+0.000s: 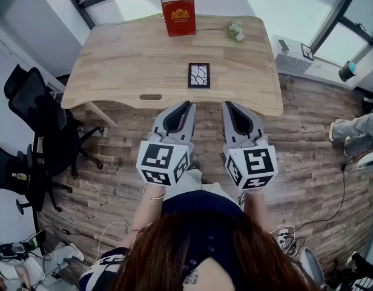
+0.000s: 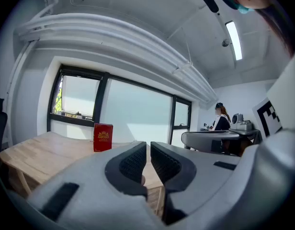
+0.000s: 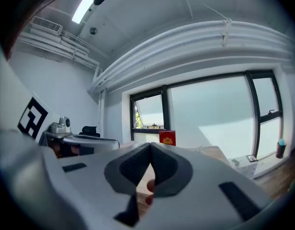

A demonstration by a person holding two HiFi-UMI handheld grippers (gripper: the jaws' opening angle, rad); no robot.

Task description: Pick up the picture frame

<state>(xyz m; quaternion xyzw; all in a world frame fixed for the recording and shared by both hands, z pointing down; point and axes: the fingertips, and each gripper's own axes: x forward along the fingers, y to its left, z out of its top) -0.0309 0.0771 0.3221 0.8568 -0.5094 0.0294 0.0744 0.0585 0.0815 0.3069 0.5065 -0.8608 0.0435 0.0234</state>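
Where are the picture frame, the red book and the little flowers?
picture frame (image 1: 198, 76), head view, its middle.
red book (image 1: 178, 16), head view, its front cover.
flowers (image 1: 236, 31), head view, the white blooms.

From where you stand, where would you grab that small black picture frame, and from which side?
Probably by the two long side edges of the picture frame, coming from the near table edge. They are straight and parallel, with bare wood on both sides. It seems to lie face-up; the right gripper, now shut, must open first.
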